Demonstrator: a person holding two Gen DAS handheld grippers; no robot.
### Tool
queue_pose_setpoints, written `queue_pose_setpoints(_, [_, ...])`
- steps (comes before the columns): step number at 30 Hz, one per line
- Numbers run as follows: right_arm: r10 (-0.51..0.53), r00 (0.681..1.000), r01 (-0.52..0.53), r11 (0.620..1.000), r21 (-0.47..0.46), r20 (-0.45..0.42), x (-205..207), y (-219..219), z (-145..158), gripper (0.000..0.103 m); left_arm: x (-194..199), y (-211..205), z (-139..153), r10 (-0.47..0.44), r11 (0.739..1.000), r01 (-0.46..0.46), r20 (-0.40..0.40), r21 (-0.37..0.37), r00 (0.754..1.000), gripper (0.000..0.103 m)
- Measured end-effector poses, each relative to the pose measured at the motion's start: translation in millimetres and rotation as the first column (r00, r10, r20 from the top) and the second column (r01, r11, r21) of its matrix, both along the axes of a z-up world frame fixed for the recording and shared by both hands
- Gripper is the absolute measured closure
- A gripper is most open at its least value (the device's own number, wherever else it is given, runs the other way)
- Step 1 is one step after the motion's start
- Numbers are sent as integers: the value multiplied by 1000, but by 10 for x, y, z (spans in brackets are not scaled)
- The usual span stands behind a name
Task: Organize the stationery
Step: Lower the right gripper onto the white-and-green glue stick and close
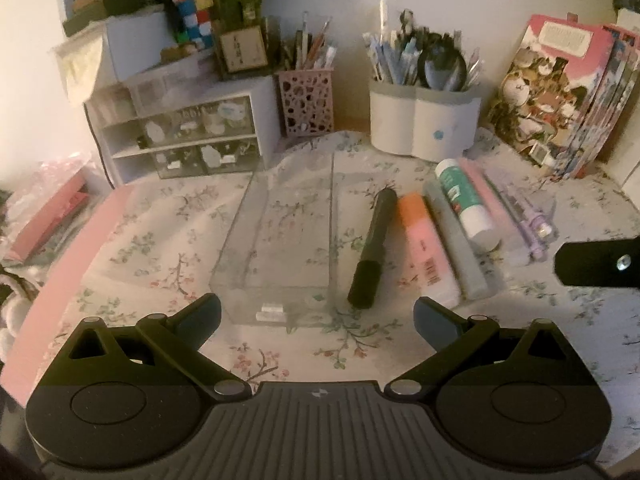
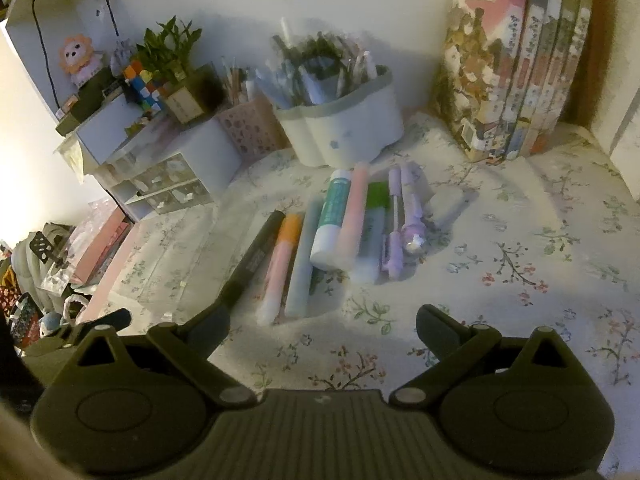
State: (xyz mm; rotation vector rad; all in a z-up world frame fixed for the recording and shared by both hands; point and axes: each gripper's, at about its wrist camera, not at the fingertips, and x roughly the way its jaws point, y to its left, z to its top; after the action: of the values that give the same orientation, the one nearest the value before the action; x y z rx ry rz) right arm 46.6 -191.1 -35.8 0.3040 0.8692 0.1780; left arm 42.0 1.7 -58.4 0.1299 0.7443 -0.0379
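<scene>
Left hand-held gripper: hovering spread wide, gripping nothing, near end of clear case. Right hand-held gripper: likewise spread and unloaded. Stationery lying in a row on the floral bench, right of the case: black marker, orange-pink highlighter, grey stick, glue stick resting on neighbours, purple pens. White pen holder standing far behind.

ahead of the left claw sits the clear box; right of it lie the marker, highlighter and glue stick, pen holders behind.
</scene>
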Motion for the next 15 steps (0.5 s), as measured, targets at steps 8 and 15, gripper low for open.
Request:
queue_pose_setpoints(8, [24, 1000, -24, 1000, 8, 4, 173, 44, -65, 40, 140, 65, -263, -6, 1000, 5, 30, 7, 1000, 12])
queue_pose_setpoints(15, [98, 994, -99, 995, 23, 43, 489, 211, -51, 62, 173, 140, -305, -13, 998, 16, 46, -67, 999, 35])
